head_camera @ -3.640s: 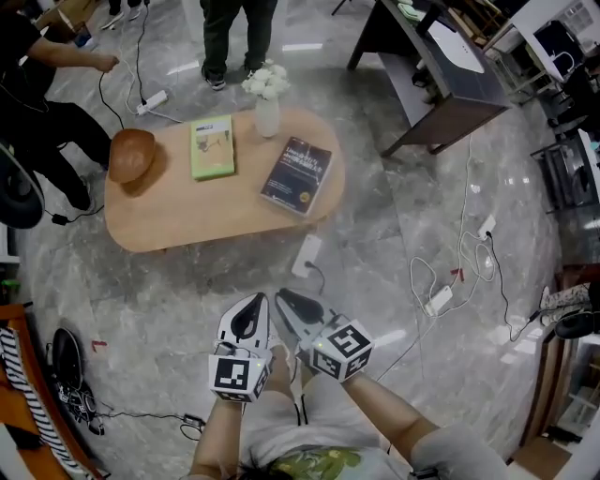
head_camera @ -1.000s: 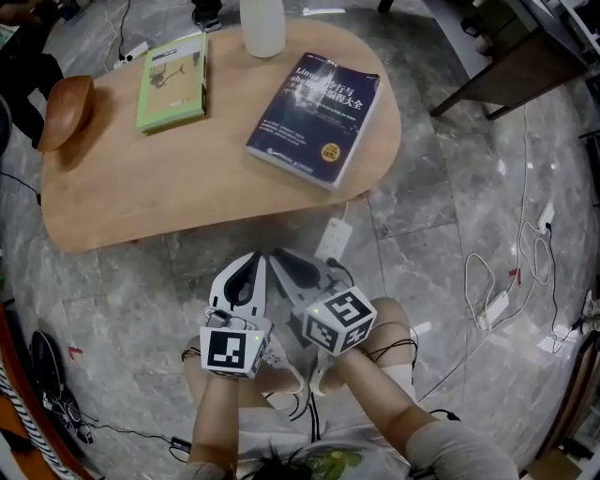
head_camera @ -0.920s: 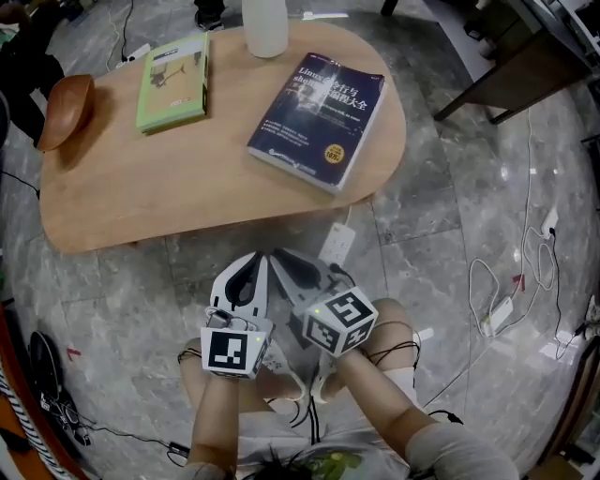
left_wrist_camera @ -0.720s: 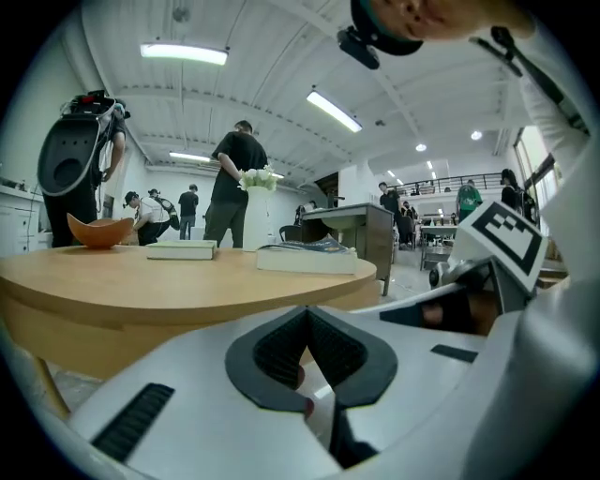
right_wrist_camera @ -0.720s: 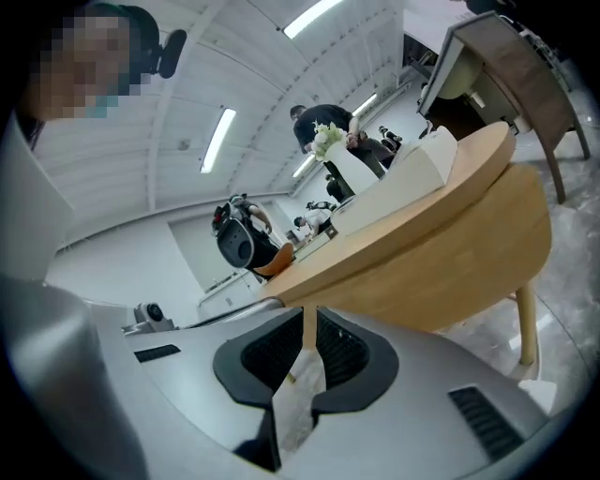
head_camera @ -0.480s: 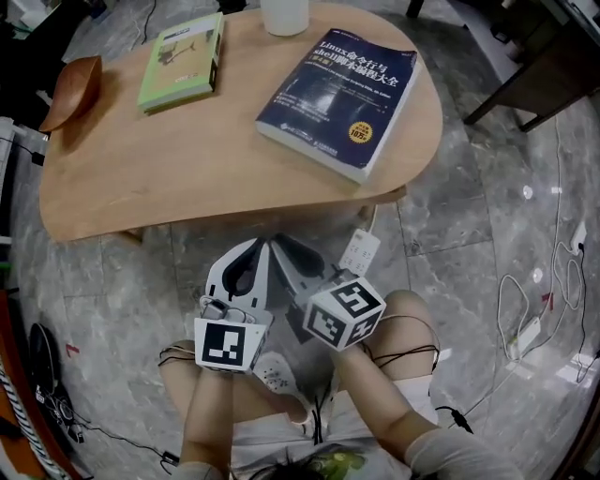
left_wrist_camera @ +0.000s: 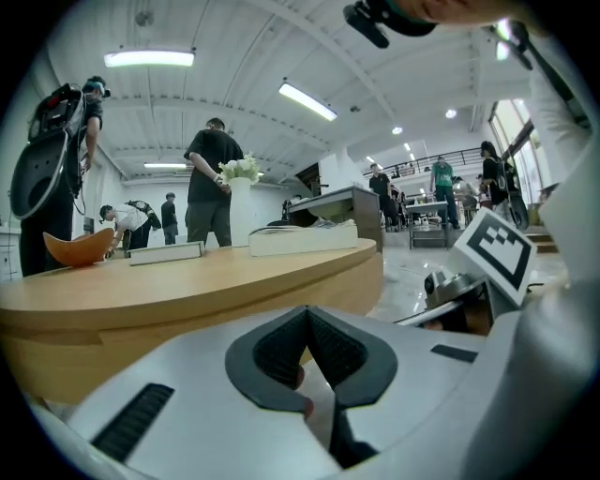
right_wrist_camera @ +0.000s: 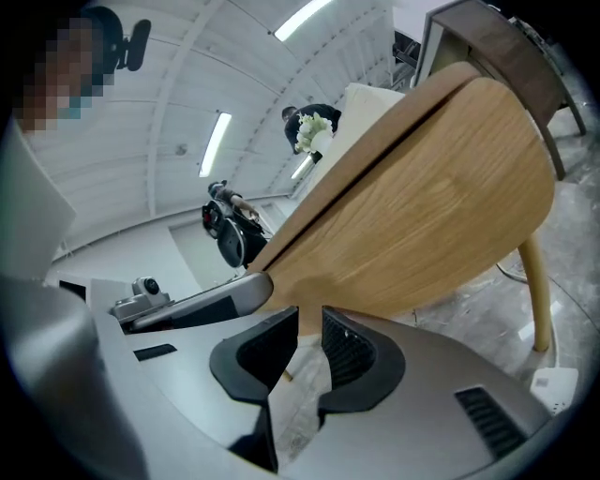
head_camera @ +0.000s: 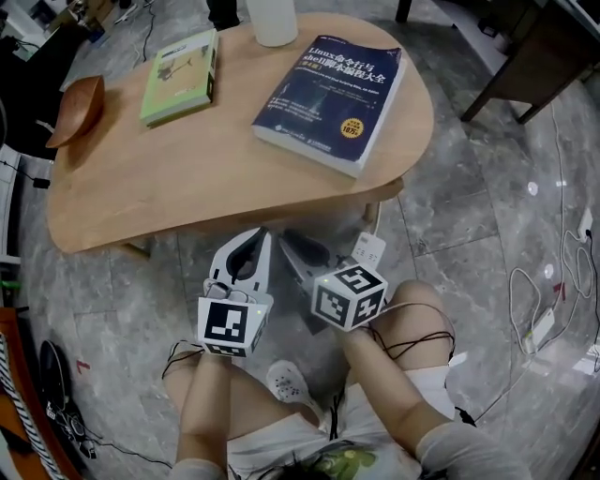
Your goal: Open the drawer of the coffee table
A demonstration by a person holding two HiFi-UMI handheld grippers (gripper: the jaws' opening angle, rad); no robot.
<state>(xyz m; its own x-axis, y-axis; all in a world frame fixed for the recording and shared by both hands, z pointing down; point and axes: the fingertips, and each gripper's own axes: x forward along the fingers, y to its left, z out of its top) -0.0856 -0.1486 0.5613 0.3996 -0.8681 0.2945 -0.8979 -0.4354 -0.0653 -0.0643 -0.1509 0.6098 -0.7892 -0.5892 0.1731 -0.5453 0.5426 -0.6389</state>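
Observation:
The oval wooden coffee table (head_camera: 187,187) fills the upper head view, and its near rim lies just beyond both grippers. No drawer front or handle can be made out. My left gripper (head_camera: 261,236) is shut and empty; in the left gripper view (left_wrist_camera: 307,317) it sits level with the table's edge (left_wrist_camera: 187,300). My right gripper (head_camera: 287,236) sits beside it. Its jaws have just been opening and stand a narrow gap apart with nothing between them (right_wrist_camera: 309,328). They point at the table's wooden side (right_wrist_camera: 422,216).
On the tabletop lie a dark blue book (head_camera: 328,89), a green book (head_camera: 180,75), a wooden bowl (head_camera: 77,108) and a white vase (head_camera: 274,19). A white power strip (head_camera: 367,251) and cables (head_camera: 553,281) lie on the marble floor. People stand beyond the table (left_wrist_camera: 211,187).
The person has crouched close to the table, so it looms larger. Both grippers have sunk toward its near rim. The right jaws have parted slightly.

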